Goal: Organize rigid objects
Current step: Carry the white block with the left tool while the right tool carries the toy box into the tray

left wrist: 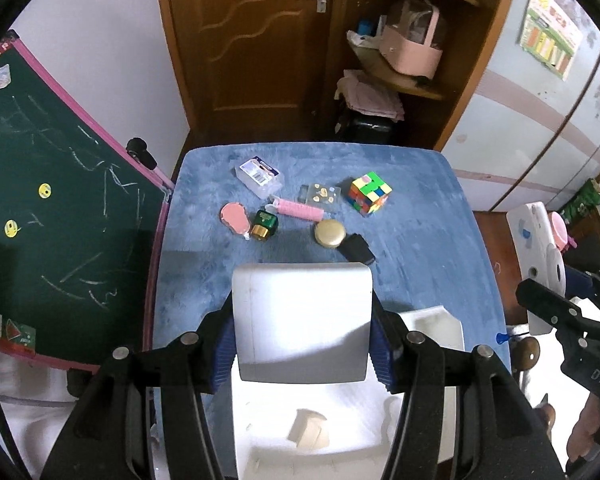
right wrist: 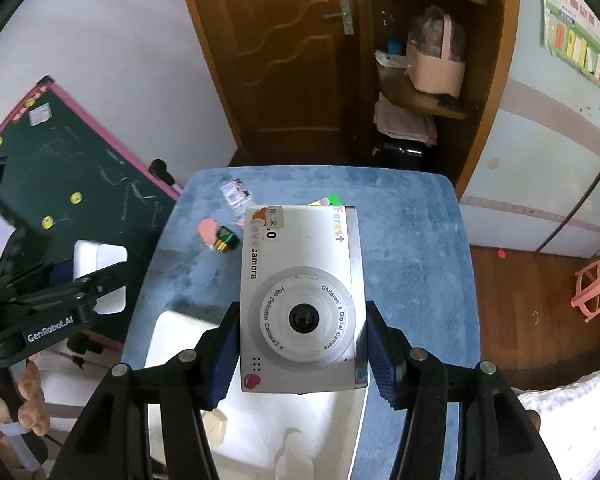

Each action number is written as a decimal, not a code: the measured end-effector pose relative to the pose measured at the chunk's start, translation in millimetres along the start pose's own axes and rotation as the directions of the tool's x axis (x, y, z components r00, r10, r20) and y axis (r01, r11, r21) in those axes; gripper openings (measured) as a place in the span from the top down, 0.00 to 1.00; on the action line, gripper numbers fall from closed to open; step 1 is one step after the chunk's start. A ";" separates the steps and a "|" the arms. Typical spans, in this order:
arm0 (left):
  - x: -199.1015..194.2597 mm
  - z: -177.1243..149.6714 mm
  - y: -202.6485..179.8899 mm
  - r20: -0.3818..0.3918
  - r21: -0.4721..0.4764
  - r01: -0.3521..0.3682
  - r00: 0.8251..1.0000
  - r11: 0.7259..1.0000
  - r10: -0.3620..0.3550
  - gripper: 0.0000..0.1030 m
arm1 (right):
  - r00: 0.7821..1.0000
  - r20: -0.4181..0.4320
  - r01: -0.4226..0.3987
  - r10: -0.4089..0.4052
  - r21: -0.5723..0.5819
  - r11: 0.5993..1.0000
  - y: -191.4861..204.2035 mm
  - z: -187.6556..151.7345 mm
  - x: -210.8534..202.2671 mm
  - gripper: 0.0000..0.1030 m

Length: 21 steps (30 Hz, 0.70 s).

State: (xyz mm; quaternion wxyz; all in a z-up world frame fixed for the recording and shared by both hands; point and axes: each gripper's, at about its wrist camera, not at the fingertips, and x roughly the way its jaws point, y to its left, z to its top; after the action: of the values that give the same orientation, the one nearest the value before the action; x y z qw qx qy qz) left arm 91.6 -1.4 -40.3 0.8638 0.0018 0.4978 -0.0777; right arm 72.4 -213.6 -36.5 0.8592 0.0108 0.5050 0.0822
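Note:
My left gripper [left wrist: 302, 344] is shut on a plain white rectangular block [left wrist: 302, 320], held up above the blue plush table [left wrist: 420, 240]. My right gripper [right wrist: 300, 344] is shut on a silver children's digital camera [right wrist: 300, 300], lens facing up toward me. Both hang over a white storage box [right wrist: 172, 328] at the table's near edge; its rim also shows in the left wrist view [left wrist: 432, 324]. Seen from the right wrist view, the left gripper [right wrist: 72, 300] holds the white block [right wrist: 100, 276] at the far left.
On the table's far half lie a clear labelled case [left wrist: 260, 176], a pink hair roller [left wrist: 300, 210], a Rubik's cube [left wrist: 370, 194], a green battery [left wrist: 265, 225], a pink oval [left wrist: 234, 218], a gold round tin [left wrist: 329, 233] and a black item [left wrist: 356, 249]. A chalkboard [left wrist: 60, 200] leans at left.

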 end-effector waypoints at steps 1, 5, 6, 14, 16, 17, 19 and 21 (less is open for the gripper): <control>-3.6 -5.5 -0.3 0.005 0.008 0.003 1.000 1.000 -0.003 0.43 | 1.000 0.004 -0.006 0.006 -0.007 1.000 2.9 -5.1 -4.8 0.44; -9.1 -29.0 -3.4 0.009 0.045 -0.012 1.000 0.999 0.011 0.43 | 0.999 -0.008 -0.040 0.039 -0.026 0.999 15.1 -29.4 -15.9 0.44; -8.8 -35.0 -4.5 0.008 0.053 -0.018 1.000 0.998 0.018 0.43 | 0.999 -0.013 -0.042 0.042 -0.031 0.999 17.6 -34.5 -16.6 0.44; 18.9 -76.7 -6.4 -0.058 0.089 -0.046 0.997 0.995 0.052 0.43 | 0.992 -0.112 -0.068 0.065 -0.025 0.997 26.1 -82.7 3.5 0.44; 29.6 -87.9 -8.7 -0.081 0.100 -0.052 0.995 0.994 0.061 0.43 | 0.988 -0.142 -0.058 0.054 -0.026 0.998 27.0 -94.1 15.2 0.44; 34.1 -92.6 -9.8 -0.092 0.102 -0.052 0.994 0.993 0.062 0.43 | 0.986 -0.159 -0.057 0.053 -0.023 0.998 26.6 -100.3 21.0 0.44; 46.3 -102.9 -12.4 -0.119 0.107 -0.047 0.991 0.993 0.059 0.43 | 0.980 -0.192 -0.054 0.050 -0.017 0.998 25.1 -110.2 34.7 0.44; 58.2 -113.6 -14.9 -0.144 0.113 -0.038 0.988 0.993 0.054 0.43 | 0.973 -0.226 -0.045 0.042 -0.012 0.999 23.6 -120.4 49.5 0.44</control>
State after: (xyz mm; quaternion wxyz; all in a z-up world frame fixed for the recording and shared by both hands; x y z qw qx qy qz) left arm 20.5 -14.6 -146.6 0.8249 0.0668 0.5549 -0.0847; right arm -11.8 -190.5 -136.0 0.7942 0.0050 0.5983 0.1061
